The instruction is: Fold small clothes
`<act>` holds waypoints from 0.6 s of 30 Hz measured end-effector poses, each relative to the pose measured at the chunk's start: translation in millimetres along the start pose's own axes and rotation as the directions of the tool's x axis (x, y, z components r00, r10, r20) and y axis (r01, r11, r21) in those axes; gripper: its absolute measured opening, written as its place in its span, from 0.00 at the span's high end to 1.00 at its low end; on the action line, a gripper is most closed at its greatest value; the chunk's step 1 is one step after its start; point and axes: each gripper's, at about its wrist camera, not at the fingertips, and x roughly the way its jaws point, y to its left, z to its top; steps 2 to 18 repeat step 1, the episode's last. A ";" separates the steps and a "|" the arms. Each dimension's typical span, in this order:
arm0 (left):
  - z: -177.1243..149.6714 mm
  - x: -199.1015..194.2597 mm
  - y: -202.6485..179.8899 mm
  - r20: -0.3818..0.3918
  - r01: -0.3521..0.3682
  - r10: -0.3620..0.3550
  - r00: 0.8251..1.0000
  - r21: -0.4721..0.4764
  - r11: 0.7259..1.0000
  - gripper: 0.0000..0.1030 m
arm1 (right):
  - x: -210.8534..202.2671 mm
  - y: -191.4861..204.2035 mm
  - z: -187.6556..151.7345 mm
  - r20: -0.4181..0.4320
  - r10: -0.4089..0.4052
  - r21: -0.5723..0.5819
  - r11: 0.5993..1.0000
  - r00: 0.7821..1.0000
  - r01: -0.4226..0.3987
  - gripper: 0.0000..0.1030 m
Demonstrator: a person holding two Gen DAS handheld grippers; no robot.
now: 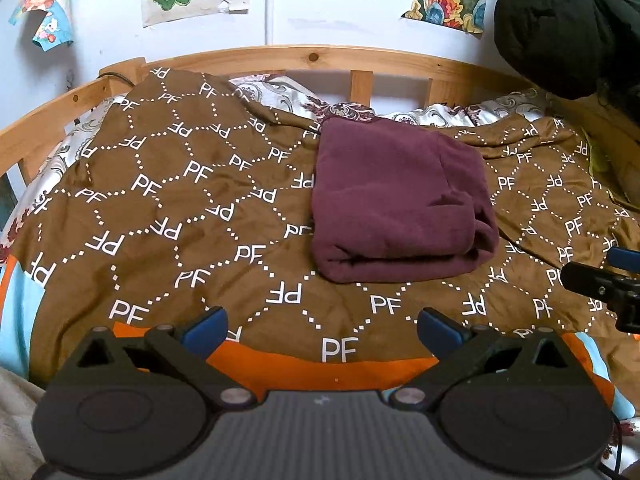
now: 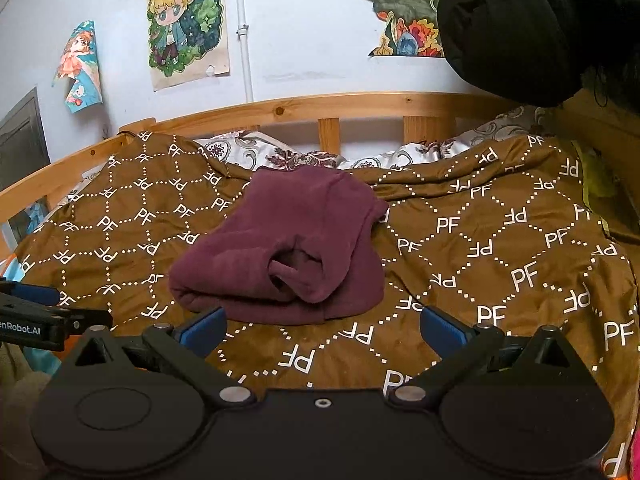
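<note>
My left claw (image 1: 322, 326) and right claw (image 2: 322, 326) hang spread and empty — the maroon garment (image 1: 396, 204) lies folded on the bed's brown blanket (image 1: 180, 208). Folding looks done; next, probably tidy that loose cuff.

One folded maroon garment (image 1: 400, 204) lay on one brown blanket (image 1: 180, 200). Two grippers were there, left (image 1: 320, 326) and right (image 2: 320, 326). Three posters (image 2: 188, 24) hung behind.

Was a home bedroom: wooden bed frame (image 2: 336, 106) against a pale wall, brown "PF"-patterned blanket (image 2: 480, 240) spread across it, floral bedding (image 2: 280, 156) beneath, cartoon posters (image 2: 186, 20) taped above the frame, white pipe (image 2: 242, 32) beside them.
</note>
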 end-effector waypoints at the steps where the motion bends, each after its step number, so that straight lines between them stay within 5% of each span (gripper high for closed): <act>1: 0.3 0.7 0.4 -0.005 -0.001 0.001 1.000 -0.001 1.000 0.01 | -0.1 0.0 -0.1 0.000 0.000 0.000 1.000 1.000 0.000 0.01; 18: 0.3 0.7 0.4 -0.005 -0.001 0.001 1.000 -0.001 1.000 0.01 | -0.1 0.0 -0.1 0.000 0.000 0.000 1.000 1.000 0.000 0.01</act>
